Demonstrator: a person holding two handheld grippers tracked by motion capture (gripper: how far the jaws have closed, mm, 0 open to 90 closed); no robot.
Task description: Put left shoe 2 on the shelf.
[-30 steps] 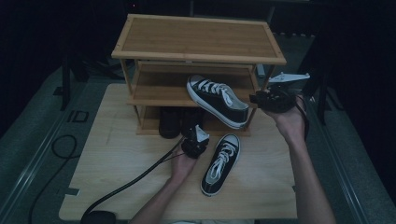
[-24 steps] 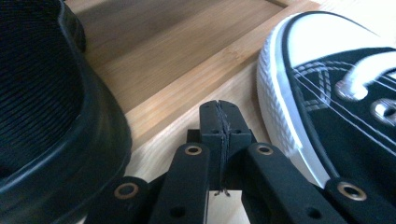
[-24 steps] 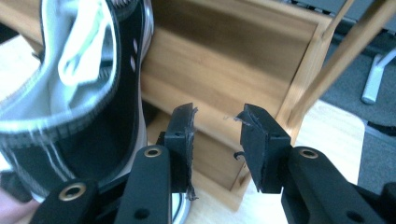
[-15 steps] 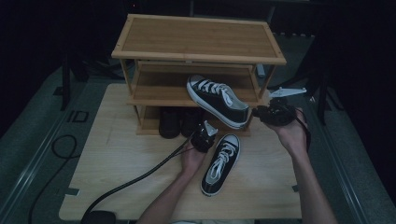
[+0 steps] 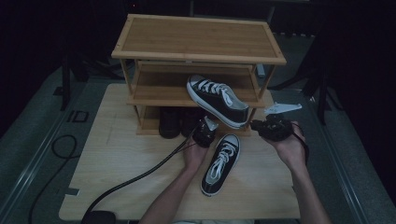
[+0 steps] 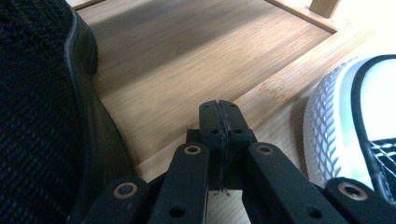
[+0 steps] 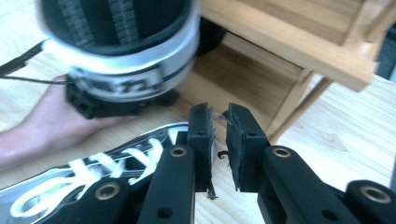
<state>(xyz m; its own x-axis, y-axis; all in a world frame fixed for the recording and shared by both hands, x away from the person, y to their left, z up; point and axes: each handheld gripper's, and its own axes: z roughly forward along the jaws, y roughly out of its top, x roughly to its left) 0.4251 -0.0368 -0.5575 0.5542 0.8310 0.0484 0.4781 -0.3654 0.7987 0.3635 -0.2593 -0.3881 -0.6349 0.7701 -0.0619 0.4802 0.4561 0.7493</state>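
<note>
Resting on the middle shelf point(image 5: 159, 95) of the wooden rack point(image 5: 196, 39), one black sneaker point(image 5: 217, 100) overhangs the front edge, heel outward. Its mate point(image 5: 222, 163) lies on the tabletop point(image 5: 116, 158), awaiting pickup. Left tongs point(image 6: 219, 116) are clenched empty, parked near the bottom shelf (beside dark shoes). Right tongs point(image 7: 219, 123) have just been closing, apparently on nothing, a narrow gap remaining.

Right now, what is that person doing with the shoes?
A person is sorting sneakers at a wooden rack. One sneaker sits tilted on the middle shelf, sticking out over its edge. Its mate lies flat on the table. The left gripper is shut and empty by the rack's bottom shelf. The right gripper has just been closing, with nothing in its jaws.
</note>
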